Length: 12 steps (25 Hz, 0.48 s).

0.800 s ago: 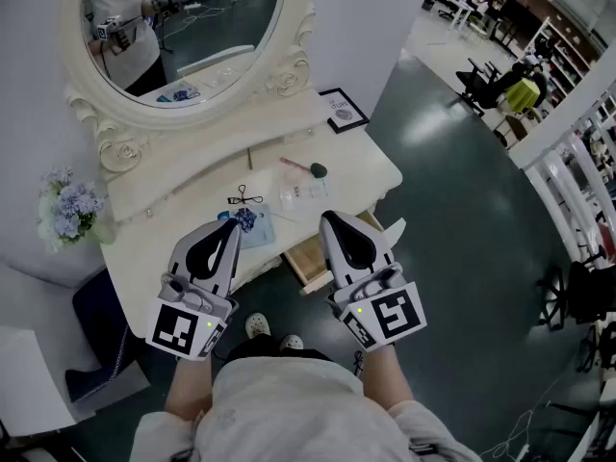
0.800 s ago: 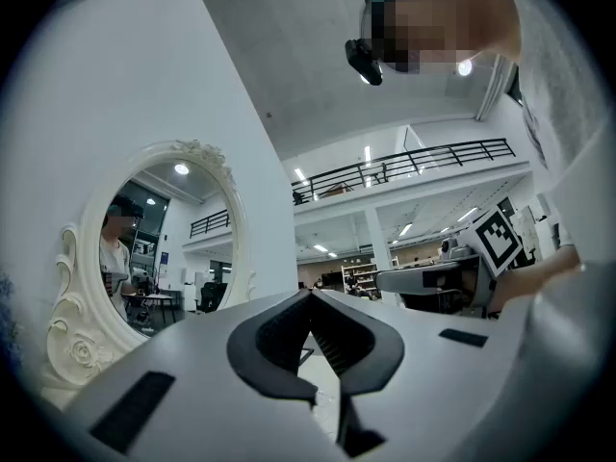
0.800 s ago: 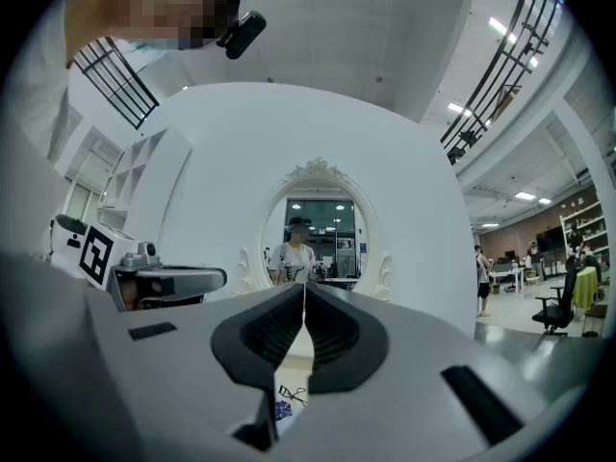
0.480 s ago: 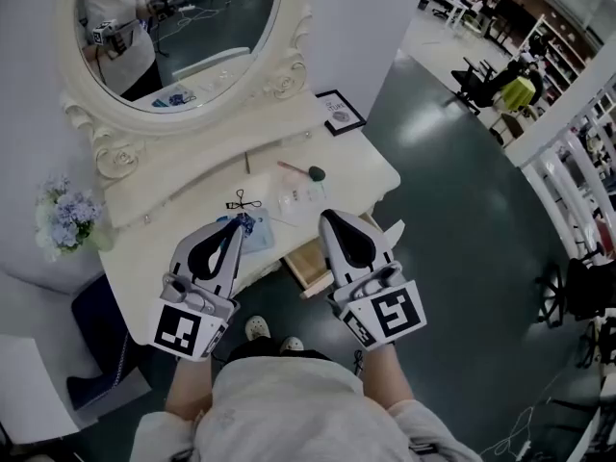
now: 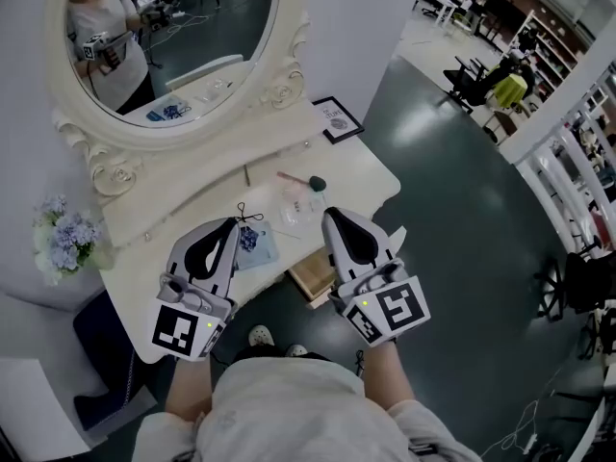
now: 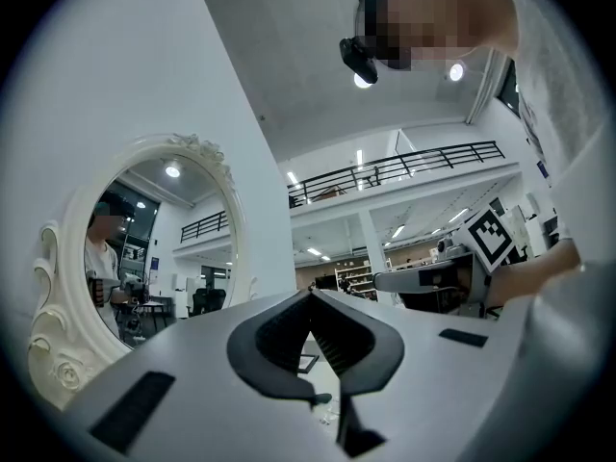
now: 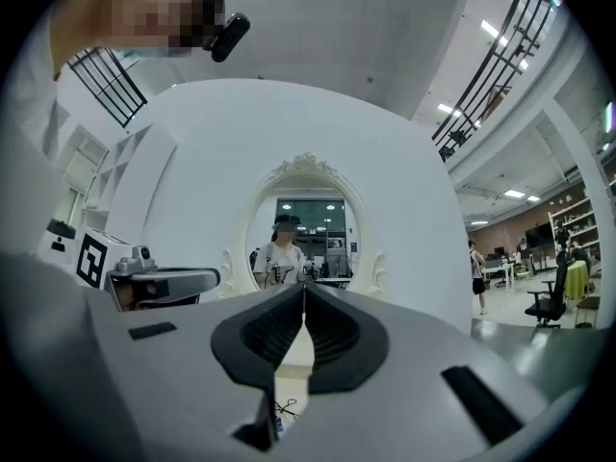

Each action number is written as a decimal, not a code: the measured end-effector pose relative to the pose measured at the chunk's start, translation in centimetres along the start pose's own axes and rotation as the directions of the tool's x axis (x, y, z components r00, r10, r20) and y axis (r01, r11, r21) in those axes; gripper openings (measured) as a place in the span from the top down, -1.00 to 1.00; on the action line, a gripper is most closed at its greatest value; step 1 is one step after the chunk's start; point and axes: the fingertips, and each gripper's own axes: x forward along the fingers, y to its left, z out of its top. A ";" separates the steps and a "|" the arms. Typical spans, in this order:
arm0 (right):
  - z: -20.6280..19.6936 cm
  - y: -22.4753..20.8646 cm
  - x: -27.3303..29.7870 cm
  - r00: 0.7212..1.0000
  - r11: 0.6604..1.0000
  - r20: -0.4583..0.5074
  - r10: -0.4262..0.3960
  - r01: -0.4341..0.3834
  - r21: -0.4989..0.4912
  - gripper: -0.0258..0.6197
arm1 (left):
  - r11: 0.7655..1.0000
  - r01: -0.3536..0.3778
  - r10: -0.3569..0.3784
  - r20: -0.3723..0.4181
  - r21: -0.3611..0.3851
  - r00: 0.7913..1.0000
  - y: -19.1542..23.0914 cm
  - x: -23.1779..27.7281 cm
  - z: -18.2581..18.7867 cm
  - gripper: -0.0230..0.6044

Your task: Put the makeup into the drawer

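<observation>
Low in the frame, the left gripper and right gripper each have jaws pressed together, holding nothing. Between them the drawer is open. Farther up, mid-frame, the makeup brush lies on the white desk, below the mirror.

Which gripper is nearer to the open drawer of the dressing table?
The right gripper. In the head view it overlaps the right side of the drawer, while the left gripper is farther off to the drawer's left, over the tabletop.
</observation>
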 end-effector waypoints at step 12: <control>-1.9 -0.4 2.8 0.997 0.998 -0.042 -0.066 0.066 -0.005 0.85 | 0.999 0.025 -0.025 0.000 -0.019 1.000 4.0 0.5 -2.0 0.88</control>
